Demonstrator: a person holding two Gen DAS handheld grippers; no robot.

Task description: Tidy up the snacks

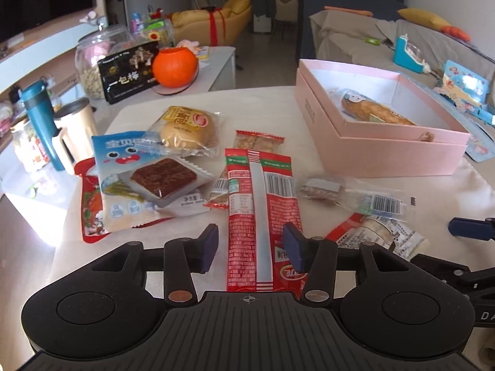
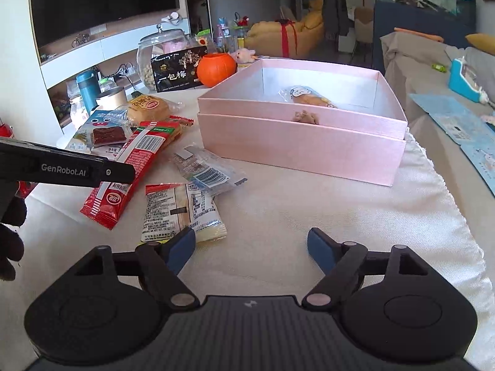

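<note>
A long red snack packet [image 1: 260, 216] lies on the white table, its near end between the fingers of my open left gripper [image 1: 252, 249]; it also shows in the right wrist view [image 2: 130, 170]. An open pink box [image 1: 380, 123] at the right holds one wrapped bread [image 1: 371, 111]; the box [image 2: 303, 142] and bread [image 2: 309, 97] also show in the right view. My right gripper [image 2: 250, 249] is open and empty above bare tablecloth, just right of a white packet [image 2: 179, 213]. A clear packet [image 2: 207, 170] lies beyond it.
More snacks lie at the left: a bun [image 1: 188, 130], a blue bag [image 1: 123, 182], a dark jerky pack [image 1: 164, 177]. Behind stand an orange pumpkin [image 1: 174, 68], a black box [image 1: 130, 72], a glass jar [image 1: 92, 61], a cup [image 1: 75, 126] and a teal bottle [image 1: 40, 123].
</note>
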